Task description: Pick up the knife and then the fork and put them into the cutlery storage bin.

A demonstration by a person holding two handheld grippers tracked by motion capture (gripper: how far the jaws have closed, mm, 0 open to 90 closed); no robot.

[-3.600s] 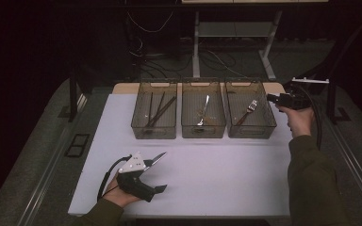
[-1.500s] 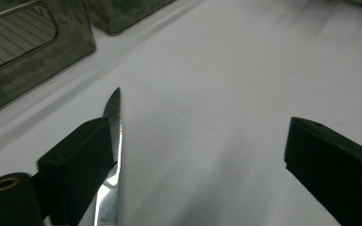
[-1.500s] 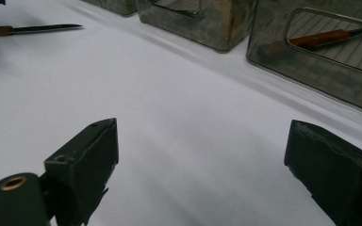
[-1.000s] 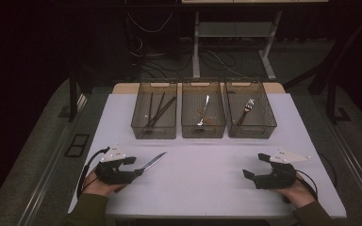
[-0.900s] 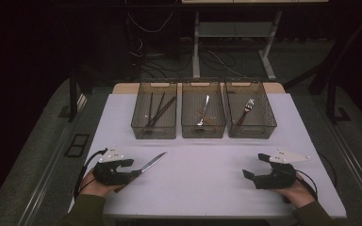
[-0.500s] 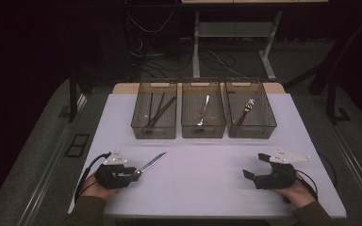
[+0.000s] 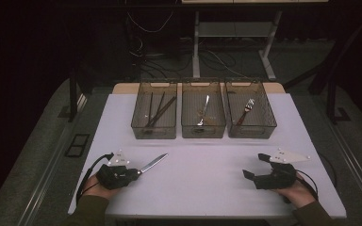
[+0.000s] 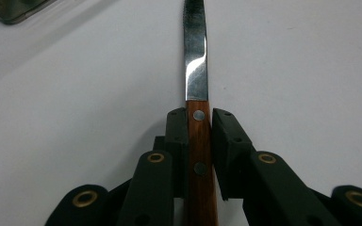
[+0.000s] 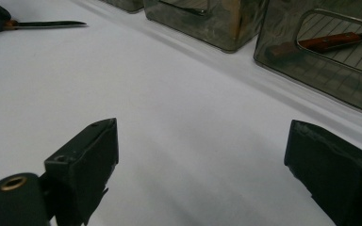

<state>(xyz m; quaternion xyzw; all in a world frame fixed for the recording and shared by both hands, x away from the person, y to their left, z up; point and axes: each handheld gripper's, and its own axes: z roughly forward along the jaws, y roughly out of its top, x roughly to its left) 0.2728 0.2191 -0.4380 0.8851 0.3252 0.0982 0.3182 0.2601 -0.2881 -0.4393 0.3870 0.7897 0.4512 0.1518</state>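
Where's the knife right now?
The knife is at the table's front left in the high view, its wooden handle clamped in the left gripper, blade pointing toward the left bin.

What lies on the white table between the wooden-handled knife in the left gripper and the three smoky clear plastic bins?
Nothing visible. The left gripper is shut on the wooden-handled knife, and bare white table runs from its blade tip to the left bin, middle bin and right bin.
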